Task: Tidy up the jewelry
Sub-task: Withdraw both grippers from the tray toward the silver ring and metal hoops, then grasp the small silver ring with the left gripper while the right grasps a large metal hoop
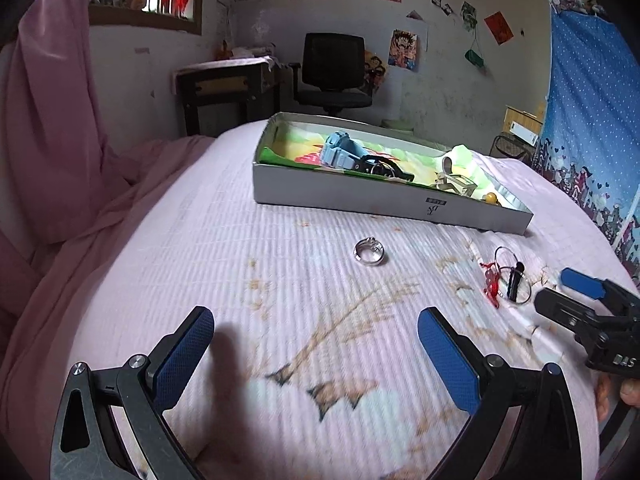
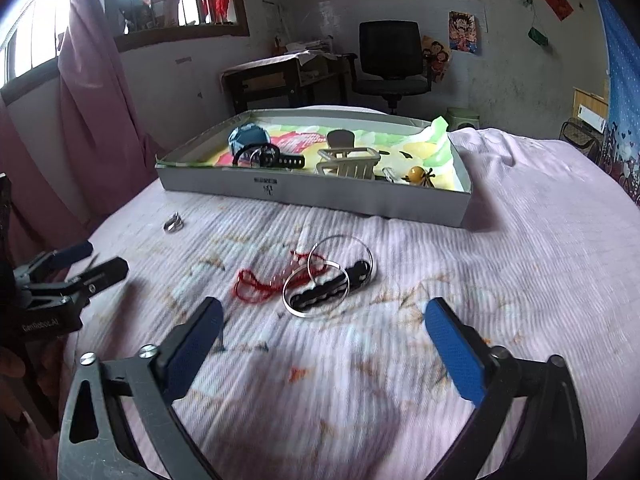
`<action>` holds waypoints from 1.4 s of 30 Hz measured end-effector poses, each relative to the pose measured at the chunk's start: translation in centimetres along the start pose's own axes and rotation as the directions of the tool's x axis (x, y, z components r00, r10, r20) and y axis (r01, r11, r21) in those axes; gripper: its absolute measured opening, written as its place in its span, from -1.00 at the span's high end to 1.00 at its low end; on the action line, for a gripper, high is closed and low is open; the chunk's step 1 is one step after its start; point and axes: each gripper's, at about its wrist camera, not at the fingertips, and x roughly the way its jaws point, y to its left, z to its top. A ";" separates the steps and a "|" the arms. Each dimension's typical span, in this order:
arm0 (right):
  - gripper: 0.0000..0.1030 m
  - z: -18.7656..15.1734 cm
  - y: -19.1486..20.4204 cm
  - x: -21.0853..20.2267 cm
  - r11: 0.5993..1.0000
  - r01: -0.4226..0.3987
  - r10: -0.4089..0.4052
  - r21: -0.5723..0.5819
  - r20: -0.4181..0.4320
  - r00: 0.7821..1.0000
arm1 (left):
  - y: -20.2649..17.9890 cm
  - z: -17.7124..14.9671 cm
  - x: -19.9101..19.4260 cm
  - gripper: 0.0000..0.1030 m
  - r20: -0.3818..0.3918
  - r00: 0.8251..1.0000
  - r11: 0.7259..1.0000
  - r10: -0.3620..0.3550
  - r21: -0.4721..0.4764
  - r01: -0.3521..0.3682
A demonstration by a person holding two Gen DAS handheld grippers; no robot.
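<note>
Right now both grippers are hovering low over a pink bedspread, each with its blue-padded jaws spread wide and nothing between them. From its own camera the left gripper is pointing toward a silver ring lying alone on the cloth, well short of its fingertips; the same ring is showing small and blurred at the left of the right wrist view.

Ahead of the right gripper a small tangle is resting on the bedspread — two thin metal hoops overlapping each other, a black beaded piece lying under them, and a red cord trailing off to the left, touching the hoops. None of it is touching either gripper.

Beyond these a shallow white box is sitting on the bed, lined with a bright printed cloth. Inside it a blue watch is lying toward the left end, a black strap just beside it, a pale hair claw near the middle, and a small yellow ornament toward the right end.

Behind the bed a black office chair is standing against the wall.
</note>
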 end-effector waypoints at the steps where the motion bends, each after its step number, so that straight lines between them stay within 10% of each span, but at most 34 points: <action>1: -0.60 0.1 -0.1 0.2 1.000 -0.002 0.002 0.007 0.001 1.000 | 0.0 0.3 0.2 -0.99 -0.005 1.000 1.000 -0.007 -0.003 0.007; 16: 0.25 0.2 -1.2 3.0 0.994 -0.046 0.053 0.097 -0.073 0.996 | -2.1 3.1 4.8 -0.49 -0.104 0.990 0.995 -0.094 0.004 0.095; 35: 0.86 -0.3 -0.2 3.7 0.997 -0.042 0.048 0.070 -0.084 0.995 | -1.4 2.8 5.6 0.62 -0.075 0.984 0.986 -0.161 -0.050 0.158; 42: 0.94 -0.2 0.1 2.9 0.997 -0.054 0.055 0.051 -0.032 0.998 | -1.7 2.7 4.9 0.62 -0.048 0.981 0.981 -0.189 -0.040 0.187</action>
